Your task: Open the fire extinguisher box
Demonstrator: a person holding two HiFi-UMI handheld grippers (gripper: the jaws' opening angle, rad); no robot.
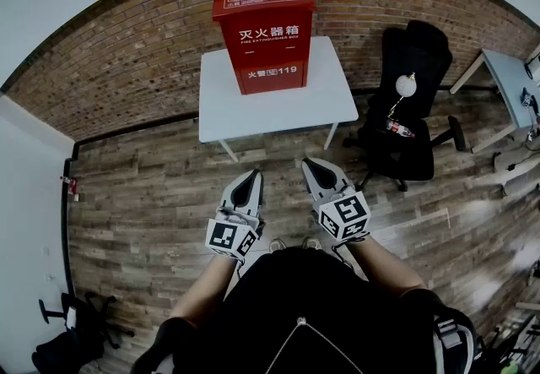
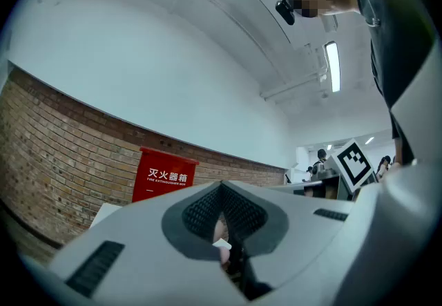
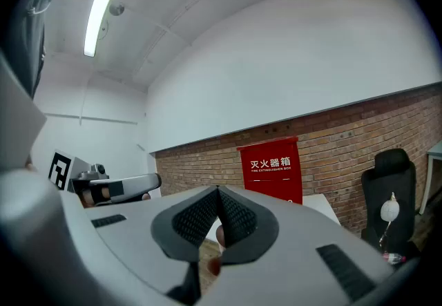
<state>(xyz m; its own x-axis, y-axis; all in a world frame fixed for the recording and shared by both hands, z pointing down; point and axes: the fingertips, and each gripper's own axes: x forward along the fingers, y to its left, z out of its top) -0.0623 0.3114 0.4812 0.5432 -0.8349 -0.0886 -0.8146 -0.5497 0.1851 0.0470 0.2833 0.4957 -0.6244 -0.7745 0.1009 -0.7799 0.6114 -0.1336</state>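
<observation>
A red box (image 1: 263,35) stands upright on a white counter (image 1: 283,111) against a brick wall (image 1: 126,60), its door (image 1: 270,68) shut, as a person faces it from across a wooden floor (image 1: 152,195). The left hand-held gripper (image 1: 256,175) and right hand-held gripper (image 1: 309,164) are held side by side near the body, well apart from the counter, both pointing roughly level toward the box. Each has its jaws closed together with nothing between them. A black chair (image 1: 409,111) sits to the right of the counter.

The task appears not to have begun: this looks like the approach, with neither tool near the box. The next move likely calls for stepping up to the counter, raising one gripper to the door and parting its jaws to catch an edge or handle. No handle or latch can be made out from here, so which side the door swings from is unclear. The other gripper may need to steady the box so it does not slide.
</observation>
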